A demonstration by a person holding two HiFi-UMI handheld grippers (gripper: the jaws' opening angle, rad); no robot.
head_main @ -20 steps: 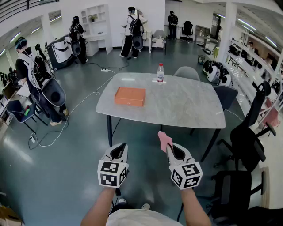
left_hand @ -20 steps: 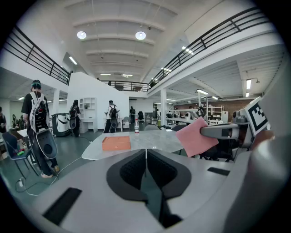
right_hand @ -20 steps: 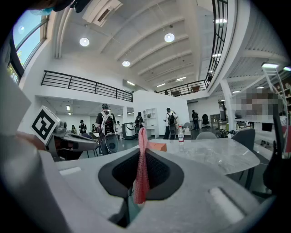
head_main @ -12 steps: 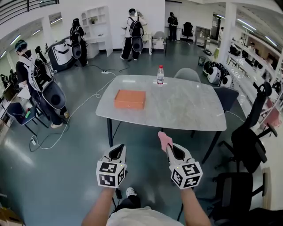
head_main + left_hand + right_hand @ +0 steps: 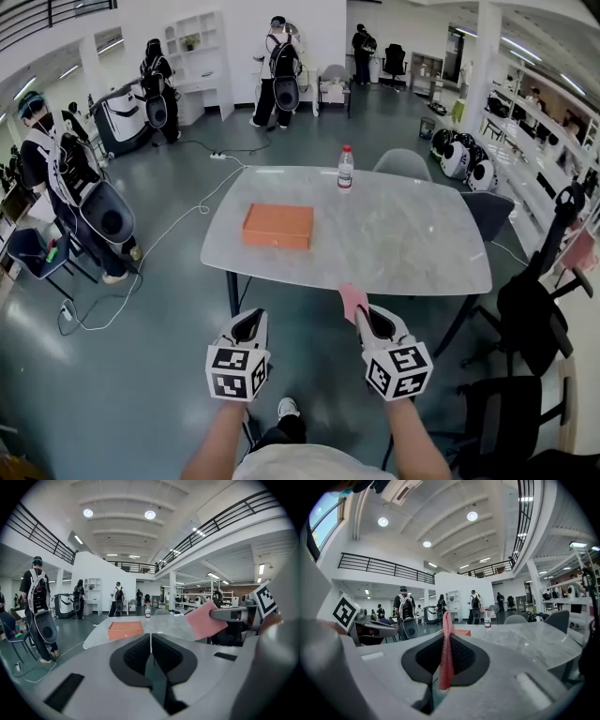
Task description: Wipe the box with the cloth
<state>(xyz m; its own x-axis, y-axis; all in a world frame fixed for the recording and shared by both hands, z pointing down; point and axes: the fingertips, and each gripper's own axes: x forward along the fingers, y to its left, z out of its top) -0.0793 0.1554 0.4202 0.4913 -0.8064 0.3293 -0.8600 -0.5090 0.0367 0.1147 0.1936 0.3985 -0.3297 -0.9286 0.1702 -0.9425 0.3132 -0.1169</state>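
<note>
An orange flat box (image 5: 277,226) lies on the left half of a grey marble table (image 5: 394,239); it also shows in the left gripper view as the box (image 5: 125,629). My right gripper (image 5: 361,315) is shut on a pink cloth (image 5: 352,300), held in the air short of the table's near edge. In the right gripper view the cloth (image 5: 446,651) stands edge-on between the closed jaws. My left gripper (image 5: 249,325) hangs beside it, shut and empty, its pads touching in the left gripper view (image 5: 150,645). Both grippers are well short of the box.
A water bottle (image 5: 346,168) stands at the table's far edge. Grey chairs (image 5: 399,158) sit behind and right of the table, black office chairs (image 5: 530,314) at the right. Several people with backpack rigs (image 5: 75,178) stand left and at the back. A cable (image 5: 169,230) runs over the floor.
The view has drawn a little nearer to the table. Both grippers keep their pose, the right one still holding the cloth.
</note>
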